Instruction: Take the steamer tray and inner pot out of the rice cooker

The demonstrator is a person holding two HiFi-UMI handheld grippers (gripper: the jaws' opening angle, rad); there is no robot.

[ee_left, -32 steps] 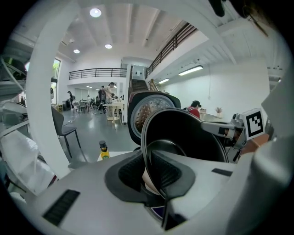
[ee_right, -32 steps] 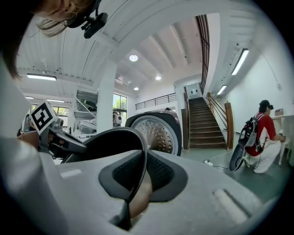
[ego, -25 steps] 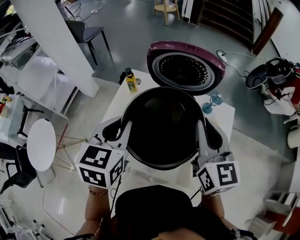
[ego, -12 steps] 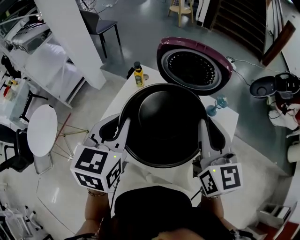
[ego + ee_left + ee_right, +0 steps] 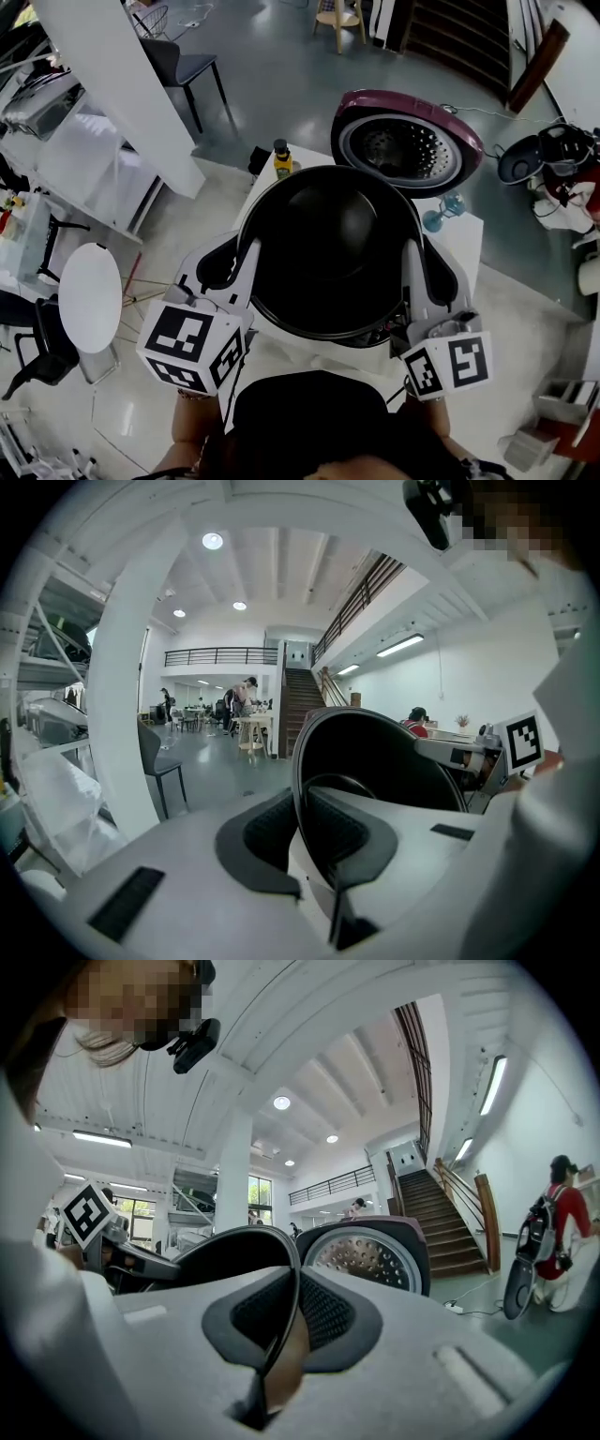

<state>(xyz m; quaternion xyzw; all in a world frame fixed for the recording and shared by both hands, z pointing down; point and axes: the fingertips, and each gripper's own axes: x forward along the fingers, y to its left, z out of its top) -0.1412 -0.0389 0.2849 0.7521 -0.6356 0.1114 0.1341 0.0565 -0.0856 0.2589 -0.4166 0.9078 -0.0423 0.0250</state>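
Observation:
The black inner pot (image 5: 328, 248) hangs in the air over the white table (image 5: 461, 246), held by its rim from both sides. My left gripper (image 5: 247, 267) is shut on the left rim, and the left gripper view shows the thin rim (image 5: 302, 789) pinched between the dark pads. My right gripper (image 5: 411, 272) is shut on the right rim (image 5: 281, 1269). The rice cooker's purple lid (image 5: 408, 141) stands open behind the pot, its perforated inner plate (image 5: 364, 1258) facing me. The pot hides the cooker's body. No steamer tray is in sight.
A yellow bottle with a black cap (image 5: 282, 159) stands at the table's far left edge. A blue glass (image 5: 441, 214) sits at the far right. A round white side table (image 5: 91, 295) and a grey chair (image 5: 178, 66) stand on the floor to the left.
The pot has come up and toward me with both grippers still on its rim. It now covers more of the table, and the open lid shows further to the right.

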